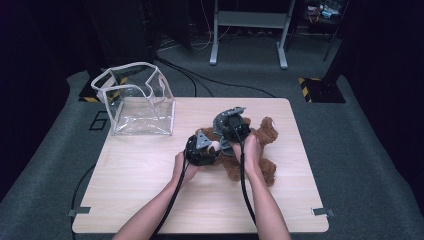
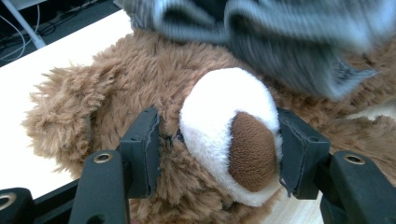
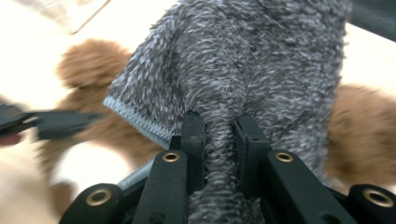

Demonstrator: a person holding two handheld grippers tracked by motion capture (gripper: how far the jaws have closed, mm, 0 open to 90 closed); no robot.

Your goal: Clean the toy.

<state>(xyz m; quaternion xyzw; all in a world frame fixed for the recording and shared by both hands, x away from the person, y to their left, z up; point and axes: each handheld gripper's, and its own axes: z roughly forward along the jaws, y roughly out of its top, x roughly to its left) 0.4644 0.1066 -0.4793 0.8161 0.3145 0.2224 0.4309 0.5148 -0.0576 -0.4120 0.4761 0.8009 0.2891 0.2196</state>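
Bear (image 2: 140, 93), brown shaggy plush, lying on pale wooden surface (image 1: 150, 175); left gripper (image 2: 219, 149) jaws clamping its rounded white muzzle (image 2: 219, 102); right gripper (image 3: 219, 140) jaws pinching fuzzy grey knit garment (image 3: 243, 60).

Teddy bears: one, brown plush (image 1: 250, 150), white muzzle
Grey knit garments: one (image 3: 243, 65), fuzzy, on the bear
Clear bags: one (image 1: 142, 107), white-trimmed, standing open at the table's far left
Tables: one, light wood (image 1: 150, 190)
Grippers: two, left (image 1: 202, 148), right (image 1: 235, 127)
Hands: two
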